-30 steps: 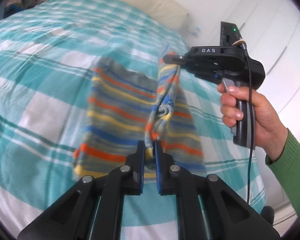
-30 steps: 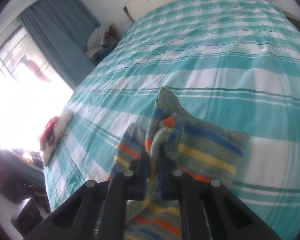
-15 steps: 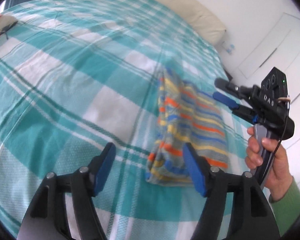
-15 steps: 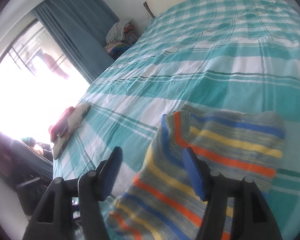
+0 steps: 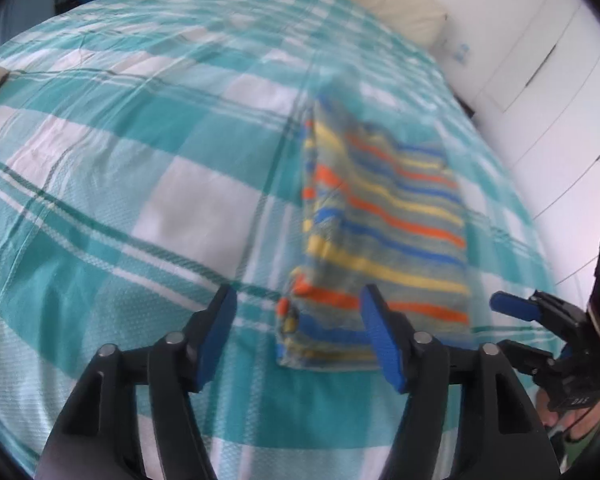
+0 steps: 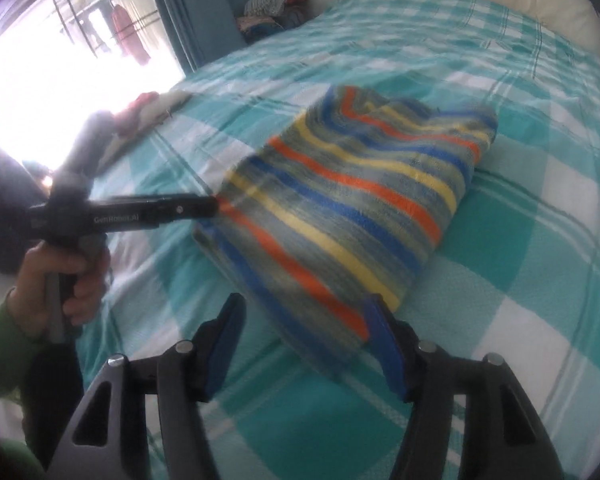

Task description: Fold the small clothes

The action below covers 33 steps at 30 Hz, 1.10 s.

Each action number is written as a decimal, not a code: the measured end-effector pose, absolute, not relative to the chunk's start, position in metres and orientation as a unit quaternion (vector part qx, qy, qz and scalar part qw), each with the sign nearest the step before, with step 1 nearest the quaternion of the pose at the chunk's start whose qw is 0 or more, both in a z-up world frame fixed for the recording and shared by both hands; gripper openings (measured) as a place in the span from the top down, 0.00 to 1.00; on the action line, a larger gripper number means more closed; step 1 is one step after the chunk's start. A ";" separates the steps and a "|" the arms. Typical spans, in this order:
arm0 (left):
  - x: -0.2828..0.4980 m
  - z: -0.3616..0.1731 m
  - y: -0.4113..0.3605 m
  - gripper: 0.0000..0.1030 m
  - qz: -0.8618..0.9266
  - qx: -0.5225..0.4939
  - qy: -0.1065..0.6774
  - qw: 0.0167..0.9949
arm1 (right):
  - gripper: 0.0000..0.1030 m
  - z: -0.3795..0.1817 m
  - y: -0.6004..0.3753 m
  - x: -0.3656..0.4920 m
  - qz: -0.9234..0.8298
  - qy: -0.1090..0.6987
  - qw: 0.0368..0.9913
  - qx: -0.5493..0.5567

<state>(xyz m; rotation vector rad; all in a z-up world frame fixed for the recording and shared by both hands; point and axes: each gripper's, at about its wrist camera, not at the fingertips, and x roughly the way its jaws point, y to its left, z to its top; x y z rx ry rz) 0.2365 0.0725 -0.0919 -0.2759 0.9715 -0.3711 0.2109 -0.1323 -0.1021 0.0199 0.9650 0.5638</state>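
Note:
A small striped knit garment (image 5: pixel 384 232), grey with orange, yellow and blue bands, lies folded flat on the teal-and-white checked bed. It also shows in the right wrist view (image 6: pixel 348 204). My left gripper (image 5: pixel 300 336) is open and empty, just above the garment's near left corner. My right gripper (image 6: pixel 308 344) is open and empty, over the garment's near end. The left gripper shows from the side in the right wrist view (image 6: pixel 204 208), its tip at the garment's left edge. The right gripper shows at the right edge of the left wrist view (image 5: pixel 516 320).
The bed cover (image 5: pixel 140 168) spreads wide to the left of the garment. A cream pillow (image 5: pixel 404 8) lies at the head of the bed. A pile of clothes (image 6: pixel 272 4) sits by the blue curtain. A small red and white item (image 6: pixel 148 116) lies near the bed's window-side edge.
A second ago both grippers were shut on the garment and held it up. They have let it go, opened, and drawn back; the garment now lies folded on the bed.

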 end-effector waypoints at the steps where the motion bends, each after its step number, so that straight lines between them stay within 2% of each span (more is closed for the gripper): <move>1: 0.239 -0.086 0.069 0.17 -0.183 -0.127 0.452 0.864 | 0.40 -0.092 -0.131 0.209 0.272 0.439 0.856 0.005; 4: 0.255 -0.090 0.048 0.10 -0.174 -0.083 0.450 0.872 | 0.40 -0.086 -0.123 0.218 0.269 0.419 0.867 0.011; 7: 0.273 -0.130 0.033 0.13 -0.146 -0.024 0.517 0.843 | 0.38 -0.128 -0.117 0.237 0.231 0.482 0.845 0.023; 10: 0.267 -0.119 0.042 0.13 -0.184 -0.014 0.491 0.851 | 0.38 -0.129 -0.121 0.228 0.237 0.473 0.849 0.013; 12: 0.271 -0.101 0.054 0.09 -0.216 -0.047 0.464 0.858 | 0.35 -0.111 -0.139 0.227 0.243 0.468 0.848 0.052; 13: 0.278 -0.094 0.060 0.04 -0.229 -0.069 0.453 0.859 | 0.29 -0.101 -0.153 0.229 0.240 0.450 0.856 0.077; 14: 0.289 -0.091 0.064 0.04 -0.235 -0.091 0.449 0.857 | 0.22 -0.093 -0.167 0.235 0.226 0.431 0.868 0.101; 16: 0.315 -0.098 0.061 0.04 -0.242 -0.120 0.470 0.840 | 0.18 -0.091 -0.198 0.256 0.183 0.409 0.880 0.158; 19: 0.345 -0.128 0.045 0.07 -0.243 -0.130 0.522 0.807 | 0.20 -0.128 -0.230 0.296 0.171 0.434 0.836 0.289; 21: 0.346 -0.135 0.033 0.08 -0.252 -0.134 0.516 0.807 | 0.28 -0.158 -0.225 0.314 0.188 0.446 0.807 0.339; 22: 0.345 -0.134 0.025 0.28 -0.260 -0.122 0.508 0.812 | 0.43 -0.166 -0.216 0.319 0.188 0.447 0.809 0.331; 23: 0.345 -0.134 0.016 0.51 -0.271 -0.105 0.507 0.811 | 0.66 -0.169 -0.203 0.323 0.179 0.447 0.822 0.304; 24: 0.346 -0.135 0.008 0.84 -0.277 -0.099 0.518 0.803 | 0.71 -0.169 -0.191 0.327 0.167 0.449 0.833 0.277; 26: 0.346 -0.127 0.005 0.85 -0.265 -0.103 0.518 0.806 | 0.76 -0.159 -0.176 0.329 0.147 0.439 0.852 0.243; 33: 0.321 -0.033 -0.003 0.85 -0.320 -0.124 0.425 0.837 | 0.78 -0.058 -0.177 0.304 0.181 0.346 0.904 0.171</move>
